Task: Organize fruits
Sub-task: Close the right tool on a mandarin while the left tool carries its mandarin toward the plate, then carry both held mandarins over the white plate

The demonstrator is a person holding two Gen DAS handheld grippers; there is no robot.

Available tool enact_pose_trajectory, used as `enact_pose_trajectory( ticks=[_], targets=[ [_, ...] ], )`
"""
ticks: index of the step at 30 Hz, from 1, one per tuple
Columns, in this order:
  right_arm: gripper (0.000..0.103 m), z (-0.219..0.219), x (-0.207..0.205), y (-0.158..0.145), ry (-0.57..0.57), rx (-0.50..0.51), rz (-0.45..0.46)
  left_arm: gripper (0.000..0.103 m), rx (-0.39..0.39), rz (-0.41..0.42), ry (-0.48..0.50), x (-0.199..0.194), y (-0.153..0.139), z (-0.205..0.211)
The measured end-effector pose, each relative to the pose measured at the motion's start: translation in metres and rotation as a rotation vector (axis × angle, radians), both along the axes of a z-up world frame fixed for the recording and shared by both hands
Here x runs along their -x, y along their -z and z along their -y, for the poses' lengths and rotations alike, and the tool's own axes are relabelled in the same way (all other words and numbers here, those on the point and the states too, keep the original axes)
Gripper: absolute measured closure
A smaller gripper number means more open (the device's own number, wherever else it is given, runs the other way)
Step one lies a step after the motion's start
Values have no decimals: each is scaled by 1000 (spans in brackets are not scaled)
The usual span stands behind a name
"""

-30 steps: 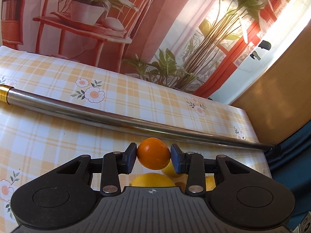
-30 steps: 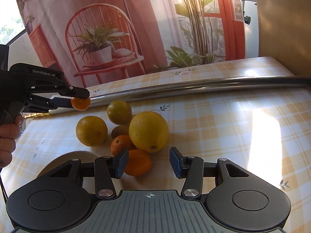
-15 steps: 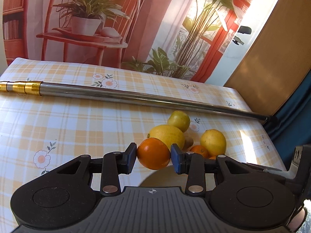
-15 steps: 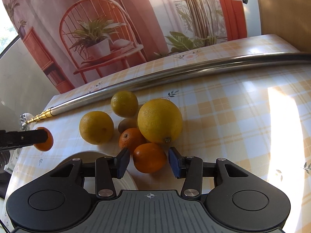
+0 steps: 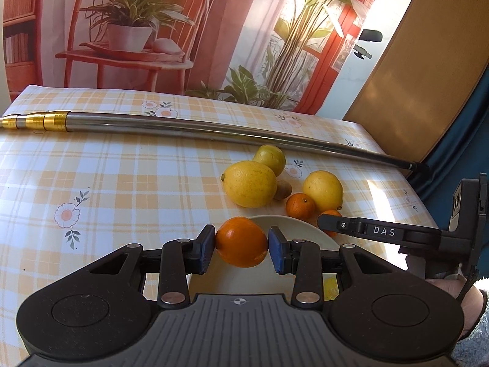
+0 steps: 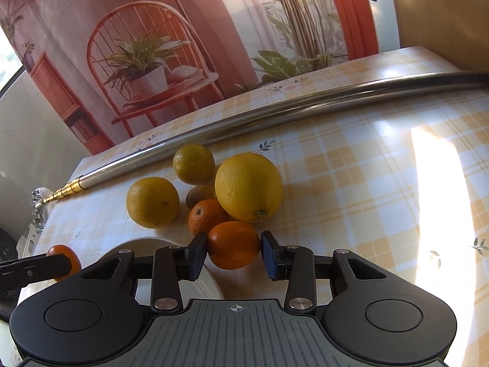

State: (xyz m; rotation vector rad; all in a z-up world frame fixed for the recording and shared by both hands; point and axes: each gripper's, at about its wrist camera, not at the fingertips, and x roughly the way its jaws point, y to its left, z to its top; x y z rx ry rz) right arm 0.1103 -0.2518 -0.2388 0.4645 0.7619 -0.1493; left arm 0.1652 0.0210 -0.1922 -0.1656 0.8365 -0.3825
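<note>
My left gripper (image 5: 241, 246) is shut on an orange (image 5: 241, 244) and holds it just above the near rim of a cream plate (image 5: 293, 227). In the right wrist view that orange (image 6: 65, 258) shows at the far left, beside the plate (image 6: 143, 243). My right gripper (image 6: 233, 255) has its pads against both sides of a small orange (image 6: 233, 244), which rests on the tablecloth by the plate's edge. Behind it lie another small orange (image 6: 204, 215), a kiwi (image 6: 198, 195), a big lemon (image 6: 249, 194) and two more yellow citrus fruits (image 6: 152, 202).
A long steel rod (image 5: 183, 125) with a gold end lies across the checked tablecloth (image 5: 122, 183) behind the fruit. The backdrop (image 5: 152, 30) stands along the far edge. The right gripper body (image 5: 428, 235) and a hand (image 5: 470, 305) fill the right side.
My left gripper carried its orange back from the rod to above the plate. My right gripper moved forward around the small orange and its fingers narrowed onto it.
</note>
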Motion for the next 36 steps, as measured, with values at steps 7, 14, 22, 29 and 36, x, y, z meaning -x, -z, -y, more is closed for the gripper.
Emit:
enact_pose_trajectory(
  ticks=[7,14,22,29,36],
  targets=[
    [68,-7,15,-13,-6,41,35,63,-24,14,12,11,1,-1],
    [68,-21,25,-27,-47,103,67,63,-67,15,27,20,6,2],
    [68,-39,32,-31,-100,140,70,63,-118,26,41,30,12,7],
    [68,-49,31,-28,-134,145,42,63,-161,25,52,34,19,9],
    [68,-57,28,-22,-154,143,12,63,-167,19,55,35,22,9]
  ],
)
